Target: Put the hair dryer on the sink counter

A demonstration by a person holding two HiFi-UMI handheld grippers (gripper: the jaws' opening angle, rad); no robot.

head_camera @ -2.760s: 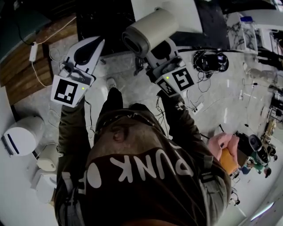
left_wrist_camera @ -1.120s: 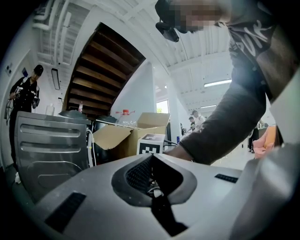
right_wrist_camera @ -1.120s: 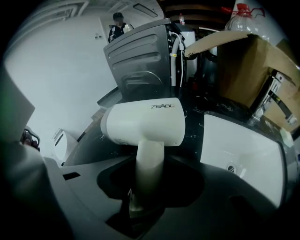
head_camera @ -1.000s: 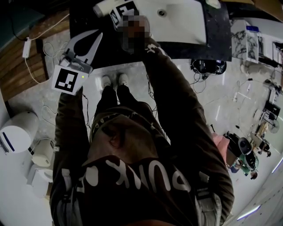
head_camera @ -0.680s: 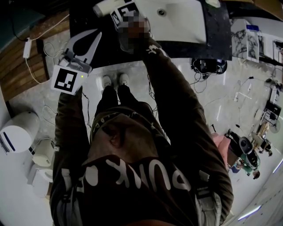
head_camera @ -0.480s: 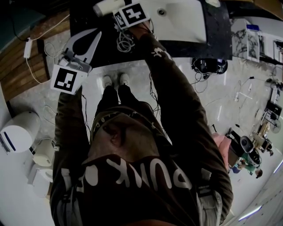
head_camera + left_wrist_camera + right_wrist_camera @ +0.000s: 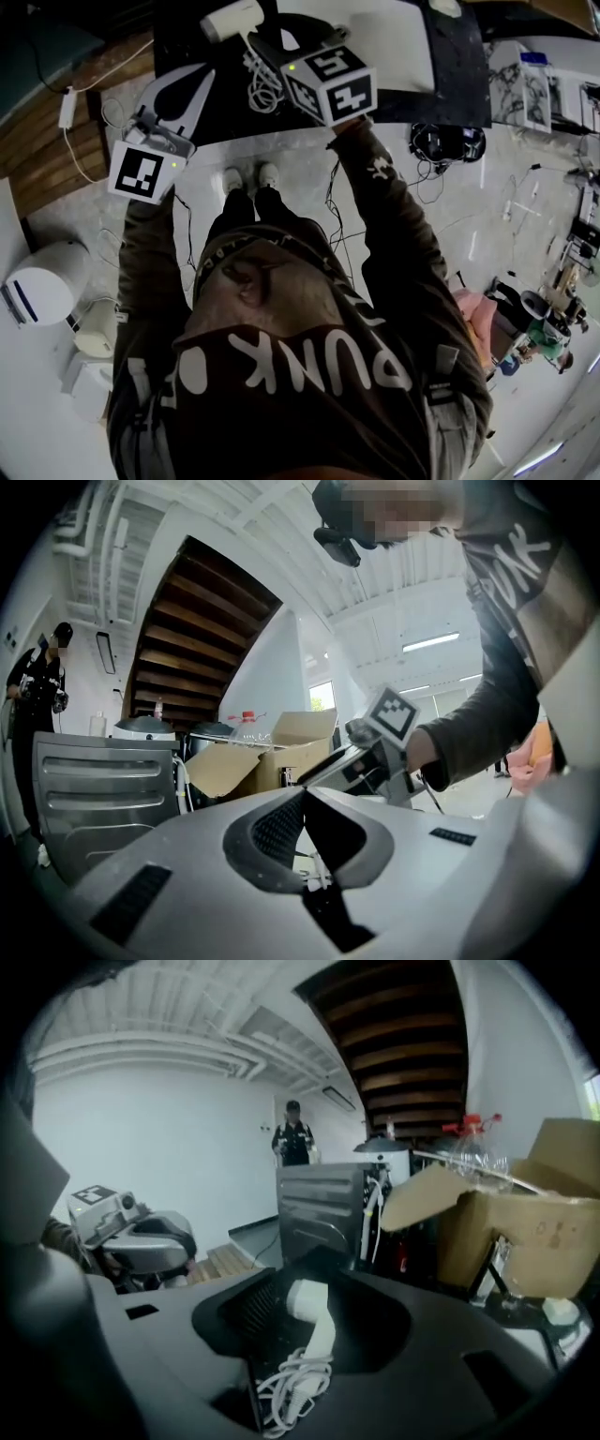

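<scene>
White hair dryer (image 7: pixel 234 19) with coiled cord lies on the black desk (image 7: pixel 455 66), left of the white sink basin (image 7: pixel 403 42), outside it. Right tongs (image 7: pixel 274 49), just near of it, are closing on nothing; left tongs (image 7: pixel 208 80) are clenched, empty.

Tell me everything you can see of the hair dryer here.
The hair dryer is white, plastic-looking, with a short barrel and a straight handle. It lies on its side on the dark counter beside the white basin, its white cord bunched alongside. The right gripper, jaws closing, frames it without pressing it.
</scene>
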